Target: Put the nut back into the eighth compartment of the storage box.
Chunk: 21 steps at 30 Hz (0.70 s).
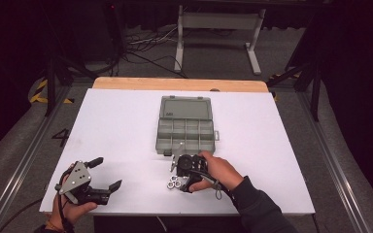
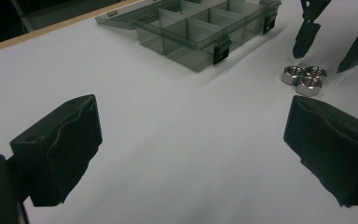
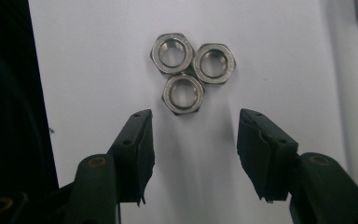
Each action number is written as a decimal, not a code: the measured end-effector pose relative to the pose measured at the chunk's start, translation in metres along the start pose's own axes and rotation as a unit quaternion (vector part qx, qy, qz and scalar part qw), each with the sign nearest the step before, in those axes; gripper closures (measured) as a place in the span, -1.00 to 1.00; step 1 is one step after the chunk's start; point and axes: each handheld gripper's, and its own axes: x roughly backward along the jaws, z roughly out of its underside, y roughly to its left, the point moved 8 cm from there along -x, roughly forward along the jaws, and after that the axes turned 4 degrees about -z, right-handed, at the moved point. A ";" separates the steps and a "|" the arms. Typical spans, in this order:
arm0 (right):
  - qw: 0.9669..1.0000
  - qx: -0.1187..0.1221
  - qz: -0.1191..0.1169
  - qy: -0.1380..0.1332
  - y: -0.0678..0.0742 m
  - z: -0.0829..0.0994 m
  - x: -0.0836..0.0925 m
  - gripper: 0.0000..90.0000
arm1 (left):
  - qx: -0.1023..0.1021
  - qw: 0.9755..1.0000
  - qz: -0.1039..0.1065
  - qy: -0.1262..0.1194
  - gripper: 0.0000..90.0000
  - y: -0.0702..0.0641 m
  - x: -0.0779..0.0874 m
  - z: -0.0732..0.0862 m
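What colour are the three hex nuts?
Shiny silver metal hex nuts, clearest in the right gripper view.

— Where is the left gripper (image 1: 108, 174)?

— At seven o'clock on the bench, held level in the left hand (image 1: 73, 206), jaws spread wide and bare, aimed toward three o'clock.

— And the right gripper (image 1: 176, 178)?

— Near six o'clock, the right hand (image 1: 217, 171) tips it down, jaws partly apart, gripping nothing.

The high view looks forward and down over the whole bench (image 1: 126, 126). Both gripper views sit close, sharing the three nuts (image 3: 191, 79) at six o'clock.
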 end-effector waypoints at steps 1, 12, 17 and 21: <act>1.000 0.000 0.000 0.000 0.000 -0.001 -0.002 0.07 | -0.002 1.000 0.002 0.000 -0.90 -0.001 -0.001 0.000; 1.000 0.022 0.017 0.010 0.002 -0.011 -0.009 0.33 | -0.005 1.000 0.007 0.004 -0.89 -0.003 -0.003 0.001; 1.000 0.021 0.009 -0.003 0.003 -0.011 -0.009 0.51 | -0.005 1.000 0.006 0.001 -0.89 -0.003 -0.002 0.000; 1.000 0.022 0.009 -0.006 0.004 -0.010 -0.008 0.56 | -0.003 1.000 0.008 -0.001 -0.89 -0.003 -0.002 0.000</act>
